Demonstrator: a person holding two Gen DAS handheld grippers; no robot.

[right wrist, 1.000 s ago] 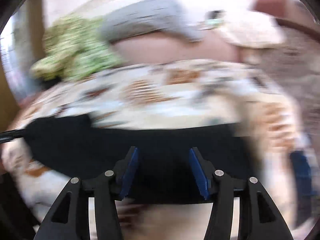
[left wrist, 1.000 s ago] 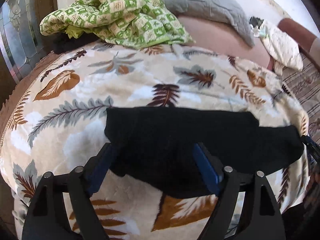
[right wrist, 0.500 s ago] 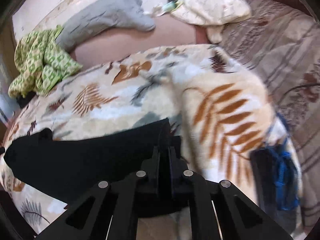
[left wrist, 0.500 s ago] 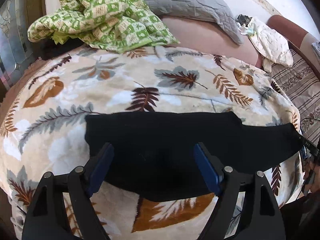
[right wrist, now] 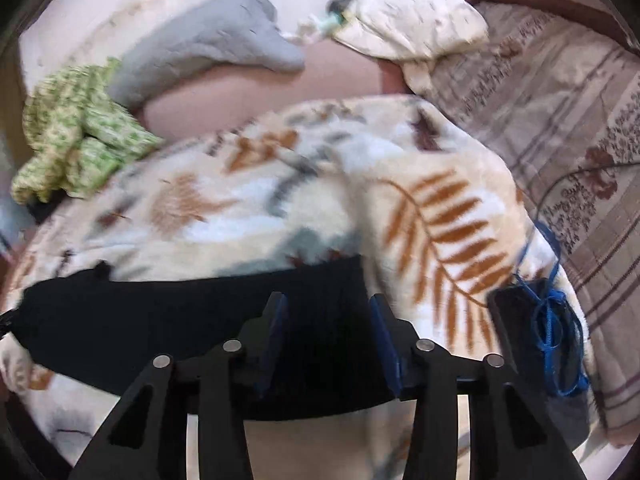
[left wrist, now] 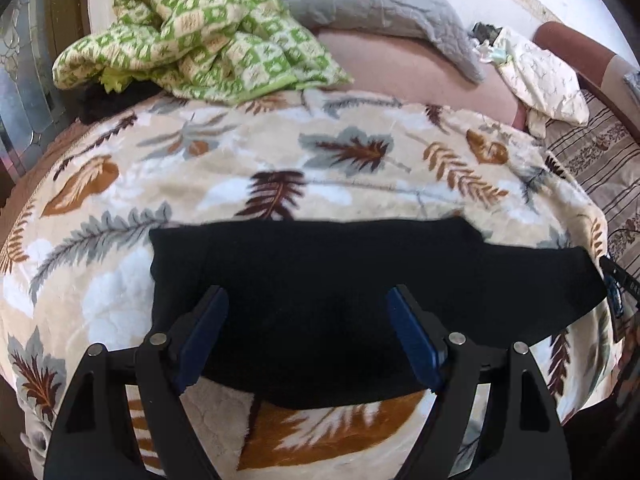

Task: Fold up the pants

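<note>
Left wrist view: your left gripper point(left wrist: 307, 334) sits low in the frame with its jaws spread wide and nothing clamped — the blue pads point(left wrist: 412, 338) hang over the pants point(left wrist: 360, 280) without pinching them. The pants are a black band lying flat across the middle of the frame, from centre-left out to the right edge, on the leaf-print blanket point(left wrist: 240, 160). At the far right, by the pants' end, a sliver of your right gripper point(left wrist: 616, 292) shows. A green quilt point(left wrist: 200, 32) is bunched at upper left, a grey pillow point(left wrist: 380, 4) lies top centre, and a cream cloth point(left wrist: 548, 80) is at upper right.

Right wrist view: this frame is blurred. Your right gripper point(right wrist: 331, 320) is at the bottom centre, its jaws opening, partly apart. The right-hand end of the pants point(right wrist: 160, 312) lies between and under the pads, but they are not squeezing the cloth — it is released. The pants stretch from there to the left edge. A black object wrapped in blue cord point(right wrist: 544, 336) lies on the blanket point(right wrist: 320, 200) at right, near the pants but apart from them.
</note>
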